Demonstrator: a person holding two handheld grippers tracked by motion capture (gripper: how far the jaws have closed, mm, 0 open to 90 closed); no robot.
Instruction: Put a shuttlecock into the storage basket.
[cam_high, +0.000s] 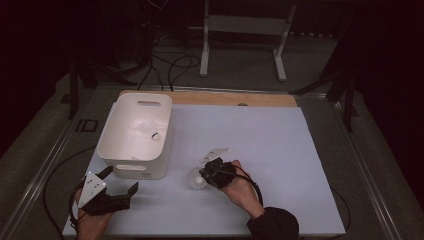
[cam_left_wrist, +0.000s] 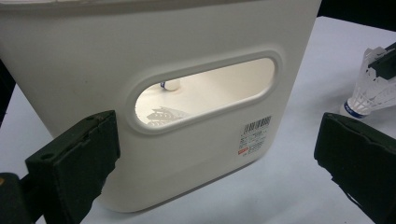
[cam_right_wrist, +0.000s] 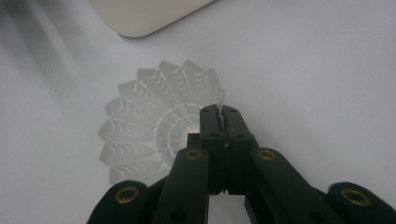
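A white feathered shuttlecock (cam_right_wrist: 149, 130) stands cork-down on the white table top, just right of the bin's near corner (cam_high: 196, 179). My right gripper (cam_right_wrist: 221, 112) is shut on the rim of its skirt, reaching in from the right (cam_high: 207, 176). My left gripper (cam_high: 120, 181) is open and holds nothing, pointing at the near wall of the white plastic bin (cam_high: 107, 132). In the left gripper view (cam_left_wrist: 215, 158) the bin wall (cam_left_wrist: 196, 37) is close ahead. Through its handle slot I see a shuttlecock (cam_left_wrist: 163, 115) lying inside. The held shuttlecock (cam_left_wrist: 373, 88) is at the right.
The white table top (cam_high: 270, 150) stretches wide to the right of the bin. A wooden strip (cam_high: 225, 98) runs along its far edge. Behind the table are floor cables (cam_high: 170, 65) and a white metal stand (cam_high: 245, 30).
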